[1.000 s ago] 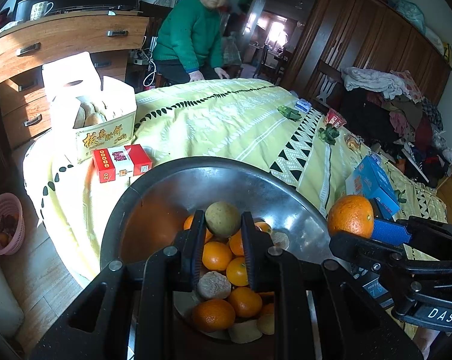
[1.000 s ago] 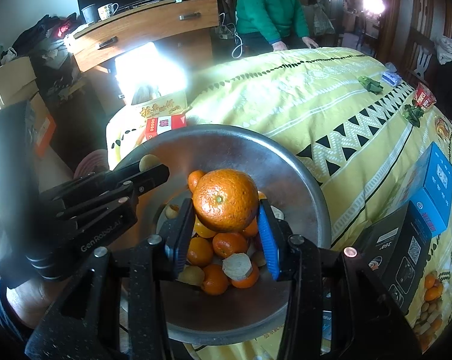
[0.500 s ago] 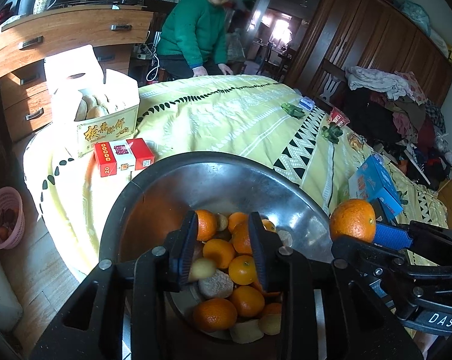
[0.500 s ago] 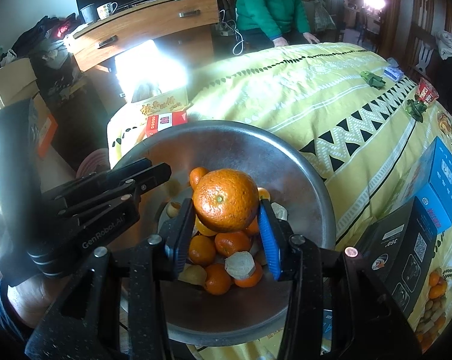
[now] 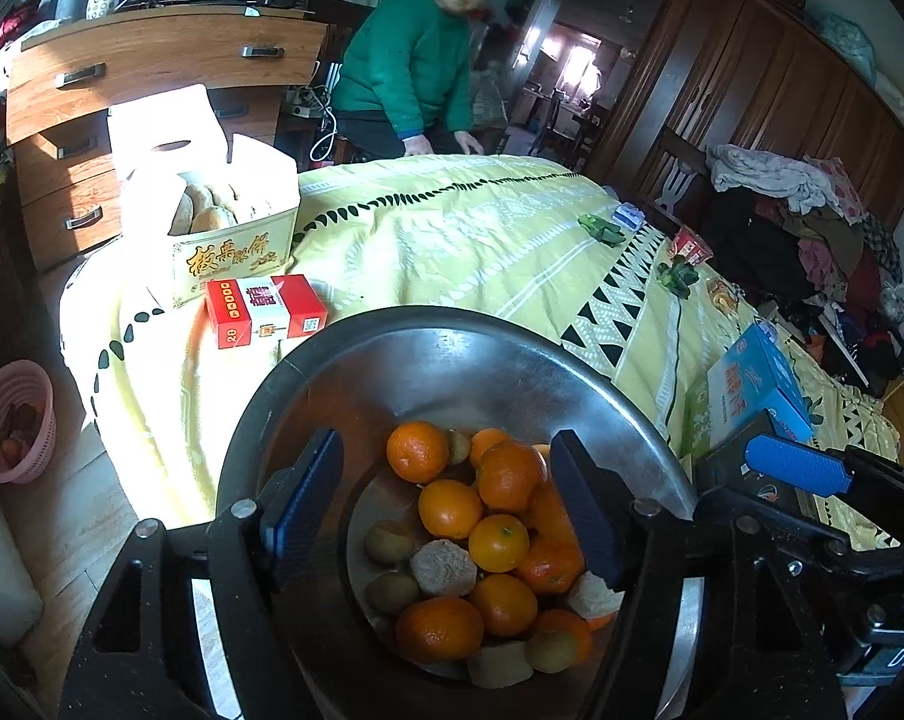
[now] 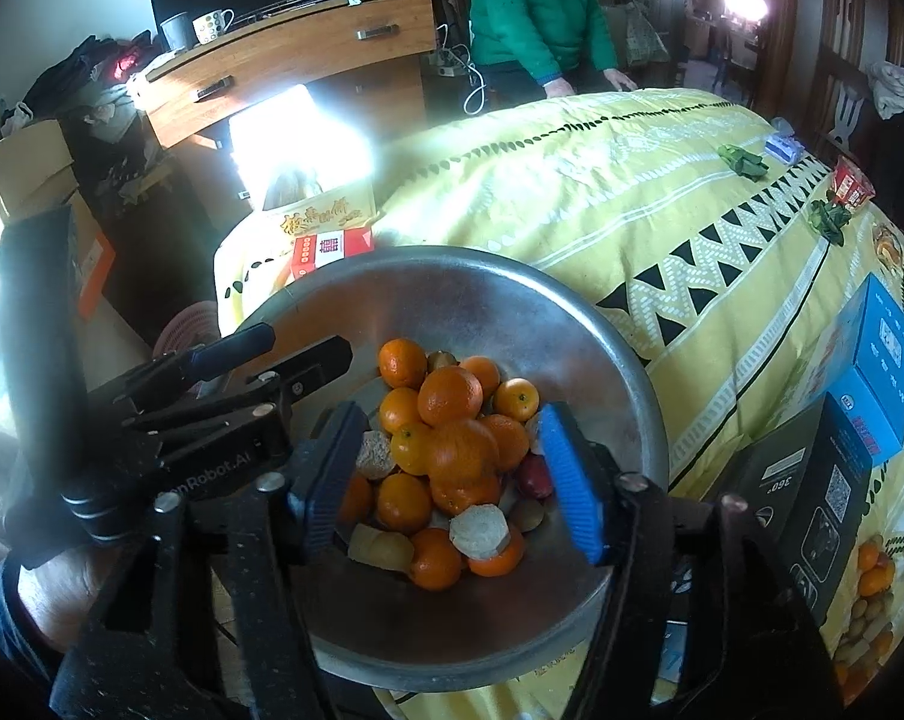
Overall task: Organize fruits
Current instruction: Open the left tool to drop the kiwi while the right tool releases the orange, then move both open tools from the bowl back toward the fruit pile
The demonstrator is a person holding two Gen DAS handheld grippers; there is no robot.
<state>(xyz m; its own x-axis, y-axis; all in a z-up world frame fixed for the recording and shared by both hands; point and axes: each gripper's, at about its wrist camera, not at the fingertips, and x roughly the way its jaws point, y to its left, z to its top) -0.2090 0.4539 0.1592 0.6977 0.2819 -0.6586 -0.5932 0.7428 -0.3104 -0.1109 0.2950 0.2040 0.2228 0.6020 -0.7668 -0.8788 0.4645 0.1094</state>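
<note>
Hovering over the round stainless-steel bowl [image 6: 619,360] at the near edge of the bed with the yellow patterned bedspread [image 6: 601,180], with both tools spread wide and gripping nothing. Right gripper [image 6: 452,468]: half a second ago clamping a large orange, now standing open with the blue pad [image 6: 565,480] and the dark pad well apart; the released large orange [image 6: 460,453] now resting on top of the heap of small oranges and brownish fruits [image 5: 469,540] inside the bowl. Left gripper [image 5: 446,510]: previously nearly closed over the heap, now also fully parted above it (nothing between the pads).

Reading this as one delivery completed: all visible carried fruit now lying in the bowl, touching its neighbours, slightly heaped toward the centre. Judging the next cycle to call for withdrawing both tools and fetching further loose fruit; some more small oranges and pale fruits [image 6: 865,600] showing on the bedspread at the near right edge, beside the black carton [image 6: 811,510]. Noting a possible risk: the top orange sitting high on the pile and perhaps rolling if nudged.

Standing clear of the work: red cigarette pack [image 5: 263,309] and open cardboard pastry box [image 5: 230,228] beyond the bowl.
</note>
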